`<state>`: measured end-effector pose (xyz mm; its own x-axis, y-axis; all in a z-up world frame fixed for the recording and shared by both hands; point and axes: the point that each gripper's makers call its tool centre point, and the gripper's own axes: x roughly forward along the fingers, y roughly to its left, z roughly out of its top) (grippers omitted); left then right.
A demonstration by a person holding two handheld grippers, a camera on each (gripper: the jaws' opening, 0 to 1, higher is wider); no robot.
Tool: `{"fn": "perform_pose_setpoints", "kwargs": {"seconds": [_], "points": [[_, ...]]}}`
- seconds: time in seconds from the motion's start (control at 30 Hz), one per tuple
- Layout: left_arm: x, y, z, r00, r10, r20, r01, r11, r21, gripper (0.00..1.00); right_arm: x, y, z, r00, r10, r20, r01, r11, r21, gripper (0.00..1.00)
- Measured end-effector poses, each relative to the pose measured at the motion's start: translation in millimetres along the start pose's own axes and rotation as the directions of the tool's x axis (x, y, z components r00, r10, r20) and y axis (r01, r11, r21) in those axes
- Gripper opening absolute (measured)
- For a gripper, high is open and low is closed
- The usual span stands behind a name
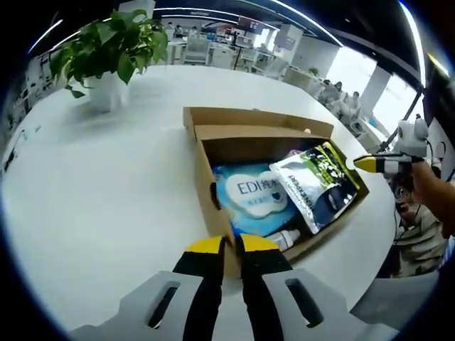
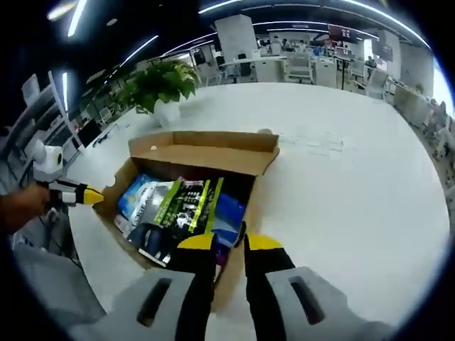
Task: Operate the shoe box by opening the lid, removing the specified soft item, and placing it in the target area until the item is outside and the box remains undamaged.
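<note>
A broad white table [image 1: 106, 192] with a smooth, matte, rounded top carries everything here. On it stands one brown cardboard shoe box [image 1: 206, 181], rectangular, its lid [image 1: 263, 128] already folded back and lying flat on the far side in the left gripper view; the raw corrugated edges show along the walls. One potted plant [image 1: 114, 50], leafy green in a white pot, stands at the far left of the table, well apart from the box.

Inside the box lie three things. A soft blue and white pack [image 1: 249, 195], glossy plastic with "EDI" printed on it, lies flat on the box floor toward the left. Overlapping its right side is a black and green glossy pouch [image 1: 320, 186], oblong, its long axis running from the near wall toward the far right corner. A small white bottle [image 1: 288, 238] lies on its side against the near wall, just beside the pack.

The left gripper [image 1: 231, 245], yellow-tipped on black jaws, has its jaws nearly closed on the near box wall; whether they actually pinch it is unclear. The right gripper [image 2: 231, 243] hovers over the box's near edge with a narrow gap between its jaws, holding nothing.
</note>
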<state>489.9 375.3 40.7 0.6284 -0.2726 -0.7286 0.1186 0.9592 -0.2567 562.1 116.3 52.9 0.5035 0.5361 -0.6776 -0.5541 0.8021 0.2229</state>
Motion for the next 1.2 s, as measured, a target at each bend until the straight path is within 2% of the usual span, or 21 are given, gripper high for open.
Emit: {"fn": "perform_pose_setpoints", "kwargs": {"seconds": [0.07, 0.2, 0.27, 0.33, 0.37, 0.4, 0.47, 1.2], "points": [[-0.2, -0.1, 0.1, 1.0, -0.002, 0.003, 0.002, 1.0, 0.001, 0.05, -0.6, 0.2, -0.1, 1.0, -0.013, 0.002, 0.013, 1.0, -0.009, 0.1], [0.2, 0.9, 1.8, 1.0, -0.001, -0.001, 0.001, 1.0, 0.005, 0.05, -0.9, -8.4, -0.6, 0.998, -0.057, -0.027, 0.056, 0.997, -0.047, 0.04], [0.3, 1.2, 2.3, 1.0, 0.0, -0.001, 0.0, 1.0, 0.006, 0.05, -1.0, -12.9, -0.3, 0.997, -0.077, -0.019, 0.077, 0.997, -0.007, 0.08], [0.2, 1.2, 2.3, 1.0, 0.0, -0.002, 0.0, 1.0, 0.006, 0.05, -1.0, -11.3, -2.1, 0.997, -0.08, -0.014, 0.08, 0.997, -0.012, 0.08], [0.2, 1.3, 2.2, 1.0, -0.001, -0.003, 0.001, 1.0, 0.012, 0.05, 2.1, -6.7, -9.0, 0.997, -0.069, -0.045, 0.068, 0.998, -0.007, 0.05], [0.2, 1.5, 2.2, 1.0, -0.002, -0.003, 0.002, 1.0, 0.012, 0.05, 5.0, -4.3, -7.4, 0.998, -0.055, -0.024, 0.055, 0.998, 0.001, 0.05], [0.1, 1.3, 2.0, 1.0, -0.005, -0.002, 0.005, 1.0, 0.014, 0.05, 5.3, -8.4, -7.6, 0.995, -0.089, -0.04, 0.087, 0.996, -0.036, 0.05], [-3.2, 7.6, 0.8, 1.0, -0.001, -0.007, 0.001, 1.0, 0.02, 0.05, 2.9, 0.8, -10.2, 0.996, -0.083, -0.026, 0.081, 0.996, -0.042, 0.05]]}}
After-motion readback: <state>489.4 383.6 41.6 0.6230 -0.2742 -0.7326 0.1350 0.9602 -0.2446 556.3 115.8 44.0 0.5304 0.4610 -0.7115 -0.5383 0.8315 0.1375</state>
